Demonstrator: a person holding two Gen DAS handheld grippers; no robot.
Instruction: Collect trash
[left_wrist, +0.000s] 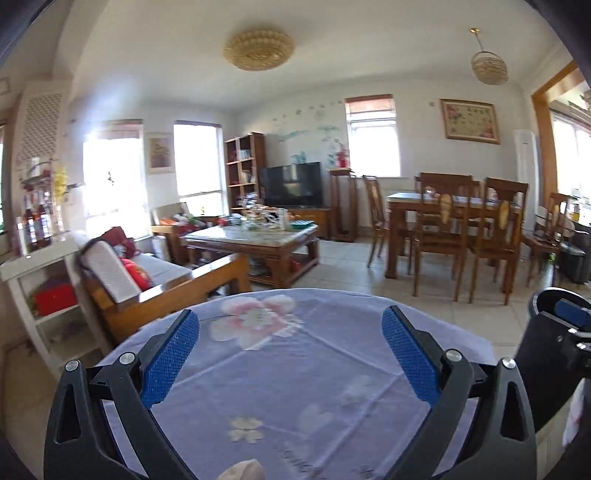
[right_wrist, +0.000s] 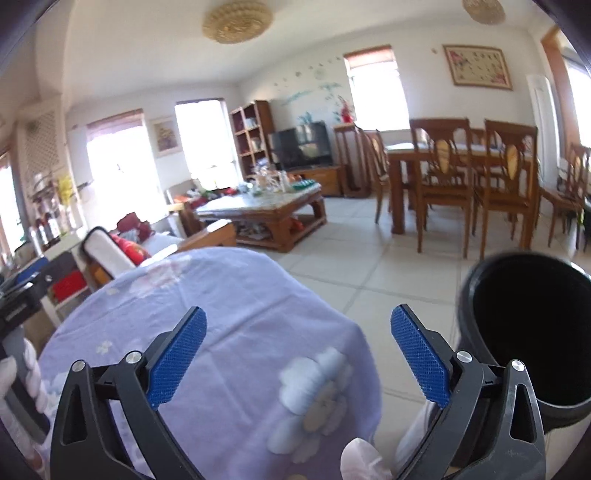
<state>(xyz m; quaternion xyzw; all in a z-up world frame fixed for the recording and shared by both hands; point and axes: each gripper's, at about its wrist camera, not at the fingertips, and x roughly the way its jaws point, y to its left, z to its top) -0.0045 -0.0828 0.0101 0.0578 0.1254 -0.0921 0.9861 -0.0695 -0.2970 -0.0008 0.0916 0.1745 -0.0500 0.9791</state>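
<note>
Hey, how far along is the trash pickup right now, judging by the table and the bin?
Looks nearly done: the floral tablecloth shows no trash except a pale scrap at its near edge. Nothing is in hand: left gripper and right gripper are open and empty. The black bin stands beside the table; its contents are too dark to see.

Floral tablecloth (left_wrist: 295, 369), wooden dining chairs (left_wrist: 443, 236)

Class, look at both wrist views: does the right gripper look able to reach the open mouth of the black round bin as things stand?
Probably yes. The right gripper is open with nothing between its blue pads, and the black round bin stands just to its right beside the lilac flowered tablecloth, mouth uncovered, nothing between them.
</note>
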